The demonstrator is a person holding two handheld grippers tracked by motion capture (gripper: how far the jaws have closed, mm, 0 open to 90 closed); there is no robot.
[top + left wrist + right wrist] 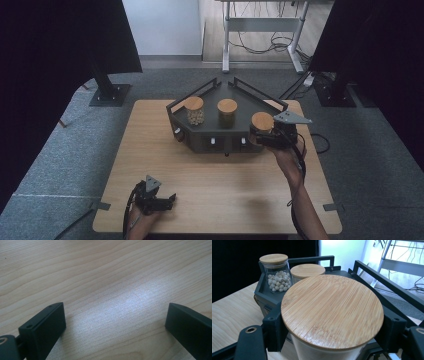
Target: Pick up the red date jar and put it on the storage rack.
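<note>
A white jar with a round bamboo lid (262,120) (332,312) is at the right end of the dark metal rack (220,142). My right gripper (261,136) (332,330) is shut on it, one jaw on each side just under the lid. Whether the jar rests on the rack or hangs just above it I cannot tell. A glass jar of pale beads (195,111) (277,273) and a third lidded jar (227,112) (307,270) stand in the rack. My left gripper (169,201) (115,322) lies low over the wooden table near its front edge, open with nothing between its jaws.
The rack (384,285) has raised rails around it and stands at the back middle of the wooden table (215,185). Grey carpet surrounds the table. Black stand bases (110,95) and a white desk frame with cables (262,30) stand beyond it.
</note>
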